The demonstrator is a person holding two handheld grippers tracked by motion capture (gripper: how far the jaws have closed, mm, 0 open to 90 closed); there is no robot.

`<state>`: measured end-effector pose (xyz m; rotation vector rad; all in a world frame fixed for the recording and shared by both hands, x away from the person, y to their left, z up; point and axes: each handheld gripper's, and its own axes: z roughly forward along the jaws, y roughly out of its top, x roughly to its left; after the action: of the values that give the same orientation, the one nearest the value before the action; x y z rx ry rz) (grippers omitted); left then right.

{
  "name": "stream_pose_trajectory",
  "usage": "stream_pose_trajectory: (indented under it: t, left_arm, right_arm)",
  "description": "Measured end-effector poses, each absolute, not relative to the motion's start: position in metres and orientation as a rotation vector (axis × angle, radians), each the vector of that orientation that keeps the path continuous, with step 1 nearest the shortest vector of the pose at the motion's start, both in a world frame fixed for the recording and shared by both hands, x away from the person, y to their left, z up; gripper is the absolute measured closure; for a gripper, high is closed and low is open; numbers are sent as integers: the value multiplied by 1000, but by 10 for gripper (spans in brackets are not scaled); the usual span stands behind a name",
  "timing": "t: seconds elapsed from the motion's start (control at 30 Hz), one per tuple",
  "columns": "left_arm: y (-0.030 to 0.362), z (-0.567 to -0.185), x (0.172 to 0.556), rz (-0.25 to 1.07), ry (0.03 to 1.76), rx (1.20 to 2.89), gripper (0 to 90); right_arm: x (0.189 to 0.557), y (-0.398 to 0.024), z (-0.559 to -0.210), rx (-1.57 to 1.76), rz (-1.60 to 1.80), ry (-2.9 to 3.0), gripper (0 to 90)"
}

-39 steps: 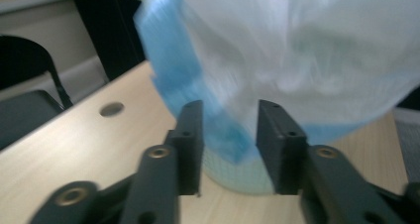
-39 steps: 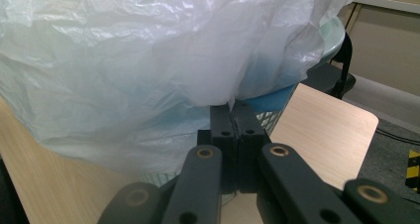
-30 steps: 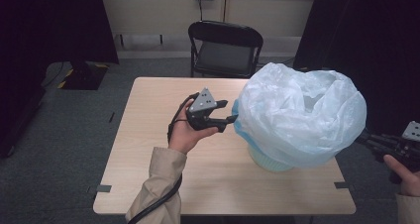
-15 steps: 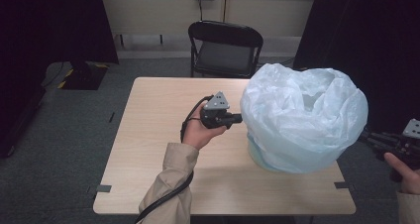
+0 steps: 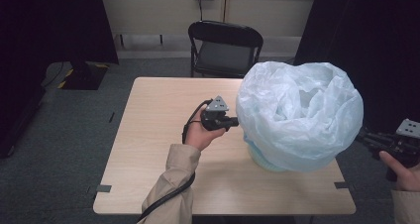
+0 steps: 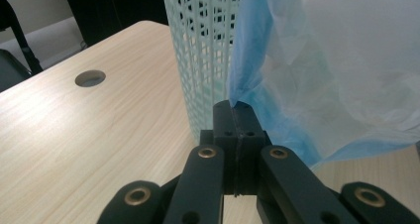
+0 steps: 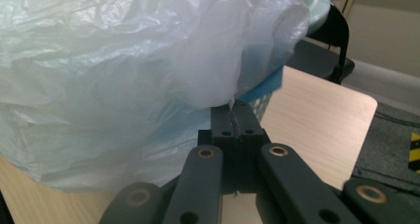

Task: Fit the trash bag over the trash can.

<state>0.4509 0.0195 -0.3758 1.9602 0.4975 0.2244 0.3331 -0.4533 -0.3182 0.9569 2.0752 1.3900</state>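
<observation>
Thin crinkled translucent bag (image 5: 299, 115), pale blue-white, billowed over a mint lattice-walled plastic basket (image 6: 205, 45); darker blue hem (image 6: 257, 85) along the bag's lower edge. Sits at 3 o'clock on the table (image 5: 153, 135), pale wood-grain laminate, round cable hole (image 6: 90, 78). Black folding chair (image 5: 225, 45) at 12 beyond the table. Grey carpet, dark curtains either side.

Left gripper (image 5: 233, 121) at table centre, pointing toward 3, tips touching the bag's hem. Jaws fully closed in left gripper view; can't tell whether any film is pinched between them.

Right gripper (image 7: 233, 117) off the table edge at 3, pointing toward 9. Jaws pressed together, clamped on a fold of the bag.
</observation>
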Motion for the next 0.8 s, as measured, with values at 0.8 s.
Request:
stream_pose_trajectory:
  t: [0.8]
  left_arm:
    - [30,-388,452,194,581,1917,900]
  right_arm:
    - [342,-461,-334,1058,1410,2033,900]
